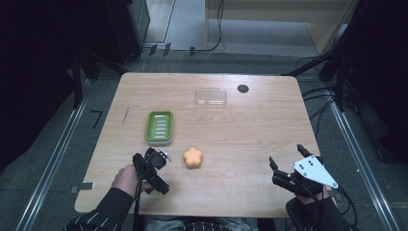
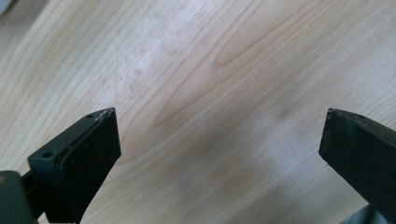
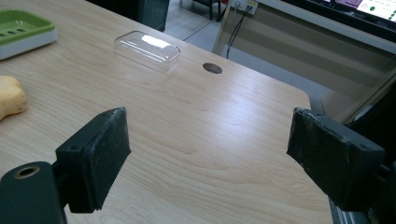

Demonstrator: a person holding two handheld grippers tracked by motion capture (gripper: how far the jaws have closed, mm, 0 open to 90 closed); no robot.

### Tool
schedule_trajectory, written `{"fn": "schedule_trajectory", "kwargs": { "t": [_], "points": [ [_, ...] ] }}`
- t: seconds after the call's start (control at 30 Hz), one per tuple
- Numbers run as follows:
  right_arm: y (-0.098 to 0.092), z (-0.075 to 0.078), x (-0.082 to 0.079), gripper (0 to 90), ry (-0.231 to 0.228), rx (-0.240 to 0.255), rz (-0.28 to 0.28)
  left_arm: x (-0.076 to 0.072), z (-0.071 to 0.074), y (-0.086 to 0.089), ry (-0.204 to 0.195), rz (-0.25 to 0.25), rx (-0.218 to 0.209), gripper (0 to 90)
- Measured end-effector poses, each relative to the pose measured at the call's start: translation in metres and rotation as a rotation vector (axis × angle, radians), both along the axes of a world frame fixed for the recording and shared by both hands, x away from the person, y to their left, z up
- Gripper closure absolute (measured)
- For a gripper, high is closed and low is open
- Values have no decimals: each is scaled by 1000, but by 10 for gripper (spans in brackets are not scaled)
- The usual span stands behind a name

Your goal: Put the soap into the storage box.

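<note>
Near the lower middle of the high view, the orange flower-shaped sponge lies just right of the left tongs. Both those and the right tongs, well apart at lower right, gape empty.

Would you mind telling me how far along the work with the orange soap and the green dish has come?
Nothing looks done yet: the orange flower-shaped soap lies on the table, beside the green soap dish, not in it, and the clear lid sits apart farther back. Nothing is in hand: the left gripper is open near the soap, the right gripper open and empty. Grasping, placing and probably covering remain.
</note>
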State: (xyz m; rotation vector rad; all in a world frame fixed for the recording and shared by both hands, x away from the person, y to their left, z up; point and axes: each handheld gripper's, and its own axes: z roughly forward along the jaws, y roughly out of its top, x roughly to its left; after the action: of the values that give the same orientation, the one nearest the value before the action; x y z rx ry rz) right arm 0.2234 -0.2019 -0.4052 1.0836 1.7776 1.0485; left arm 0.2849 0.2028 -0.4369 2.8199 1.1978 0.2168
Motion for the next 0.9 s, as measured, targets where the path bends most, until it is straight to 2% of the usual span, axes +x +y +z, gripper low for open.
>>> {"fn": "schedule_trajectory", "kwargs": {
  "t": [0.33,0.6,0.9],
  "points": [
    [0,0,0,134,2,1,-1,10,0,-10,10,-24,2,0],
    [0,0,0,133,3,0,0,17,0,-19,5,-33,-21,0],
    [0,0,0,133,4,2,-1,25,-1,-33,17,-72,-16,0]
  ]
}}
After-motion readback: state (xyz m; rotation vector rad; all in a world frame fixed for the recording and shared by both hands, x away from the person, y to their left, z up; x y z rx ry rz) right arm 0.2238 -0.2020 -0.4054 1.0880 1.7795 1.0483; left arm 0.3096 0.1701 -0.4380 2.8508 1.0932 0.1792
